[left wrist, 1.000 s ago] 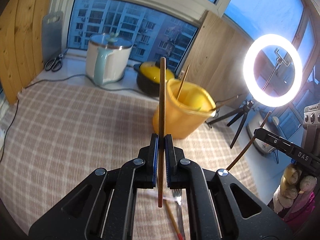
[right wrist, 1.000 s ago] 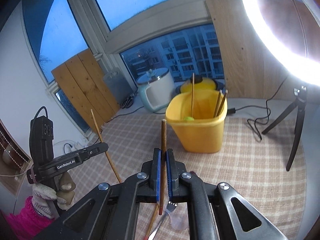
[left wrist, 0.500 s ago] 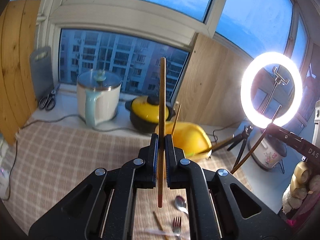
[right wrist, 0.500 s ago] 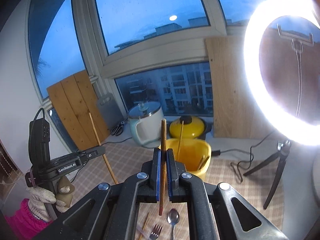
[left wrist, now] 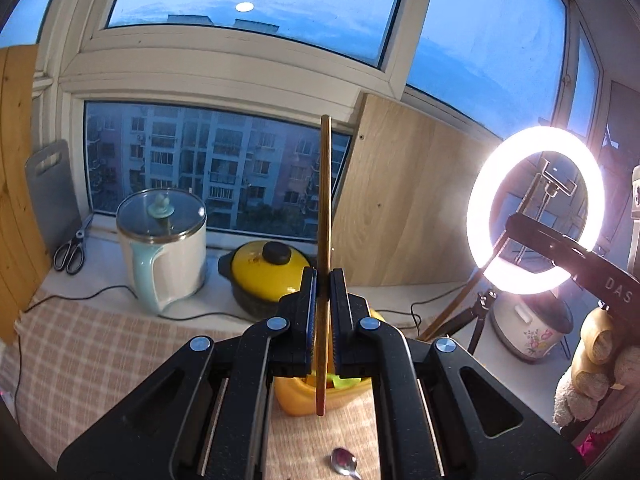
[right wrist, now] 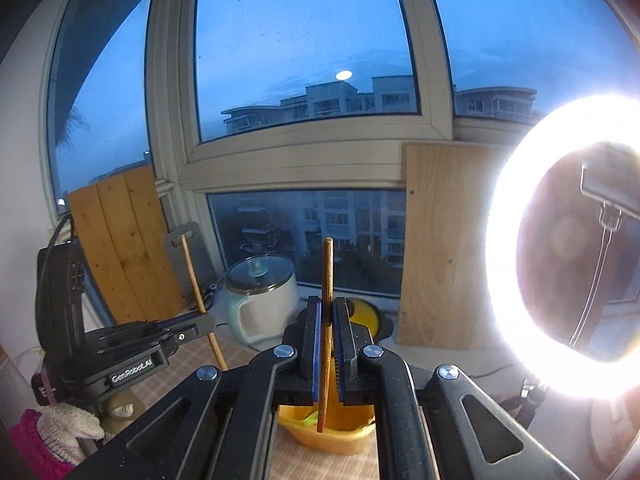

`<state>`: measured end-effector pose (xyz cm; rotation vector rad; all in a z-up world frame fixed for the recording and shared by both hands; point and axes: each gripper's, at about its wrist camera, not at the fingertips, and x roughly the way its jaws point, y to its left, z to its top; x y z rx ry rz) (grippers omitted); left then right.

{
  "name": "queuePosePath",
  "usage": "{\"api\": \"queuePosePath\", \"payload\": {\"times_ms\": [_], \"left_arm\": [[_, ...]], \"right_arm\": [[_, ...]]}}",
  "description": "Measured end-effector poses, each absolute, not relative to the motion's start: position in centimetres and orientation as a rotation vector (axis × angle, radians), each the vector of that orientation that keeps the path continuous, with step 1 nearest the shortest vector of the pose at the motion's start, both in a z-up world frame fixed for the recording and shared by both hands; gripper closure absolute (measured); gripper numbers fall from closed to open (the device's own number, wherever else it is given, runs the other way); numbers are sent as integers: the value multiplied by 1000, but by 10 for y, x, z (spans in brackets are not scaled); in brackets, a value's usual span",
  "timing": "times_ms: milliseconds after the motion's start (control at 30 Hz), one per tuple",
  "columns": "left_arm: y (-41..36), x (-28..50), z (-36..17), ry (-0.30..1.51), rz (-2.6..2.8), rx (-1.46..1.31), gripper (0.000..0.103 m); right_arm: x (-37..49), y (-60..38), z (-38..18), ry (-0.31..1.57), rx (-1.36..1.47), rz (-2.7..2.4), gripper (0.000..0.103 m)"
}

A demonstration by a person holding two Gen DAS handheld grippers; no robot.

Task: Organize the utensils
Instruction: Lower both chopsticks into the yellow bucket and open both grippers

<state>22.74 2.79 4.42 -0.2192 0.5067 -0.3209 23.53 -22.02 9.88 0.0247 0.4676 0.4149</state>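
Left tongs (left wrist: 325,292): clamped tight on a wooden chopstick (left wrist: 326,200), which stands upright between the pads; most of the stick rises above them, a short end hangs below.
Right tongs (right wrist: 328,320): pinched shut on a second chopstick (right wrist: 327,276), also upright, w/ its lower tip pointing into the yellow bin.
Yellow bin (left wrist: 304,396): on the table, just ahead of and below both tongs, mostly hidden behind them (something lime-green shows inside, can't tell what).
Spoon (left wrist: 345,462): lying on the checked cloth (left wrist: 100,360) near the bottom edge of the left view, apart from the bin.
My hands: gloved; the right one (left wrist: 592,364) shows at the right edge of the left view, the left one (right wrist: 76,424) at the lower left of the right view.
Windowsill: white kettle w/ glass lid (left wrist: 164,252), yellow-lidded pot (left wrist: 268,268) beside it, scissors (left wrist: 72,248) further left.
Ring light (left wrist: 536,216): lit, on a tripod to the right.
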Motion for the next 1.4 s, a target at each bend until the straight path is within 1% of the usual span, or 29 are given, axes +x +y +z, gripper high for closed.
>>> {"api": "queuePosePath", "payload": {"times_ms": [267,633,1000,1400], "left_arm": [[18,252,38,495,-302,-213,99],[4,267,14,512,-291,-190,99],[-3,268,-6,560,-312,-172,99],[2,268,-24,624,-319,-196,99]], "right_arm": [[267,-216,87,488,4,357,100],[301,-207,47,596,12,320,100],[316,-204,14,696,8,331,100],[320,-207,-4,759,33,346,100]]}}
